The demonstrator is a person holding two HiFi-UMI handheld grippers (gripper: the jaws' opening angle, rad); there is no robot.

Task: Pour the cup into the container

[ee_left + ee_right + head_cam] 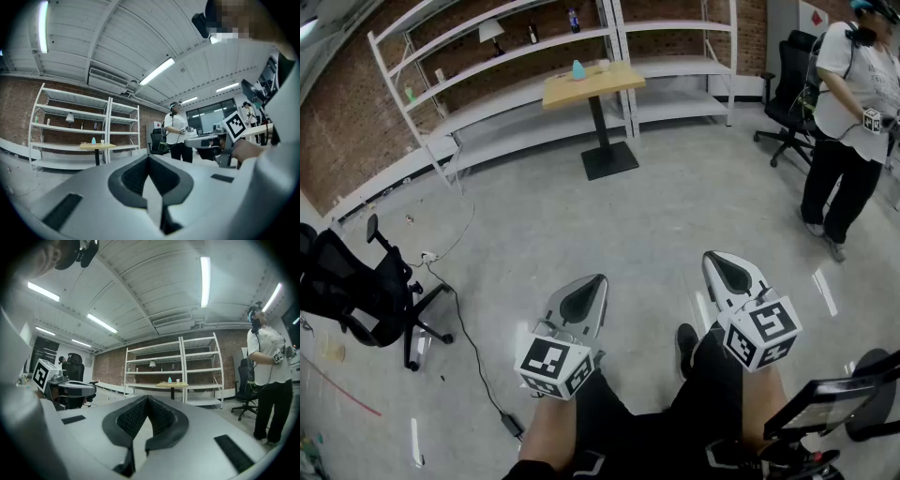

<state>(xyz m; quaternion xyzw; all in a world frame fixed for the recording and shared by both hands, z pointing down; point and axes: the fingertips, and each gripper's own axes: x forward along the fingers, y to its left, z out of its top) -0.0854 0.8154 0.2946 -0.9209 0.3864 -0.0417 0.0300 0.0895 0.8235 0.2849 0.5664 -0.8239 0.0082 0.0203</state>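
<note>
Far across the room stands a small wooden table (592, 84) with a light-blue cup-like object (578, 70) and a clear container (603, 66) on top. Both show tiny in the left gripper view, the blue object (93, 140) beside a white cup (102, 141), and in the right gripper view (169, 379). My left gripper (600, 279) and right gripper (710, 256) are held side by side over the floor, well short of the table. Each is shut with its tips together and nothing between them (149, 157) (147, 398).
White shelving (487, 84) lines the brick wall behind the table. A black office chair (366, 291) stands at the left with a cable (469, 347) on the floor beside it. A person (853, 112) stands at the right, near another chair (787, 94).
</note>
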